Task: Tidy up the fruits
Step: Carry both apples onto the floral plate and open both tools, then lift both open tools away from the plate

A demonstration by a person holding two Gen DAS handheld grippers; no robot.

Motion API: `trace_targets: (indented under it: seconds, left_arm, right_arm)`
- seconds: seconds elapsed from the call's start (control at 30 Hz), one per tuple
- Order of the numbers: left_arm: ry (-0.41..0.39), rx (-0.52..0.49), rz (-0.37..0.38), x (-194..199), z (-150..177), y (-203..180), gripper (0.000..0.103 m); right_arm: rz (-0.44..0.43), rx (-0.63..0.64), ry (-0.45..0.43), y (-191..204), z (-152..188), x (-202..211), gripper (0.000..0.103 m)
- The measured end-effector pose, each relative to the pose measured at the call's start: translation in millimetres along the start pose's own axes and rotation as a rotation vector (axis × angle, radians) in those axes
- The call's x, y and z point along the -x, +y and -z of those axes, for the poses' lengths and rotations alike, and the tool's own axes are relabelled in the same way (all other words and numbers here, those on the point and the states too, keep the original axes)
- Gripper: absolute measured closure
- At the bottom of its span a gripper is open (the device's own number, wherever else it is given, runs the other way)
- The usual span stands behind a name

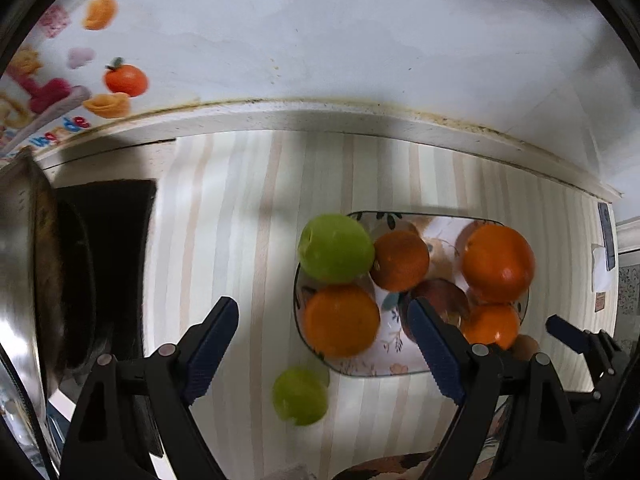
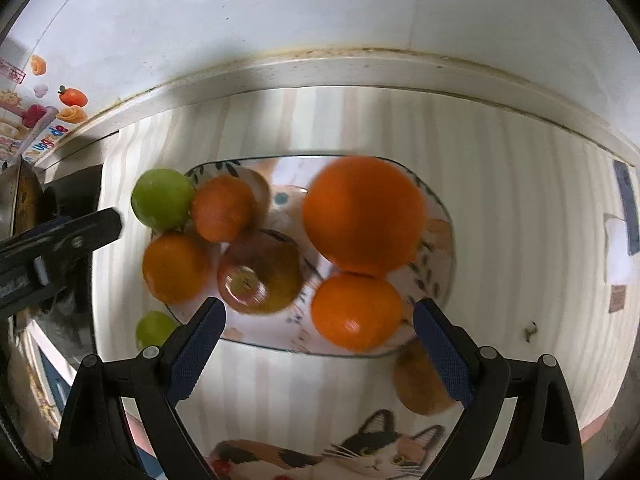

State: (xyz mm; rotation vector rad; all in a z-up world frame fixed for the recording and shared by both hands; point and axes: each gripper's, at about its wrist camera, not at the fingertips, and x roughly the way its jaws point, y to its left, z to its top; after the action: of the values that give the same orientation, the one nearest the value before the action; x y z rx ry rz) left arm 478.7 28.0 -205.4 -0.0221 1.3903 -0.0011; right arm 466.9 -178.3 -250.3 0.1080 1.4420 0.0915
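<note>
Both the left hand-held gripper (image 1: 324, 344) and right hand-held gripper (image 2: 320, 344) hang wide open, empty, above the plate (image 2: 446, 276) piled with fruit. A green fruit (image 1: 300, 396) lies on the surface near-left of the plate; gathering it looks like the next move.

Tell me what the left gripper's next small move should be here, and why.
Probably lower the open left gripper toward the small green fruit lying on the striped tablecloth, outside the plate. It sits just below the fingers' gap, and both grippers are empty, while most of the other fruit is already piled on the plate.
</note>
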Motion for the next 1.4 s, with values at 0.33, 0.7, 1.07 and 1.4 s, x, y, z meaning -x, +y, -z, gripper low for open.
trace_targets:
  seconds: [0.33,0.7,1.07,1.4]
  left_arm:
    - [-0.161,-0.004,-0.013,53,55,-15,0.016]
    - [-0.291,-0.013,-0.021,112,108,-19,0.016]
    - [-0.373,-0.014,-0.003,150,139,-21,0.016]
    - [-0.330,0.028,0.022,134,140,-14,0.010]
  right_arm:
    - [0.020,0.025,-0.144,-1,46,60,0.006]
    - [0.033,0.012,-0.306,1,95,125,0.006]
    - [-0.013,0.007,-0.381,6,126,172,0.006]
    - [-0.091,-0.116,-0.352,-28,131,158,0.006]
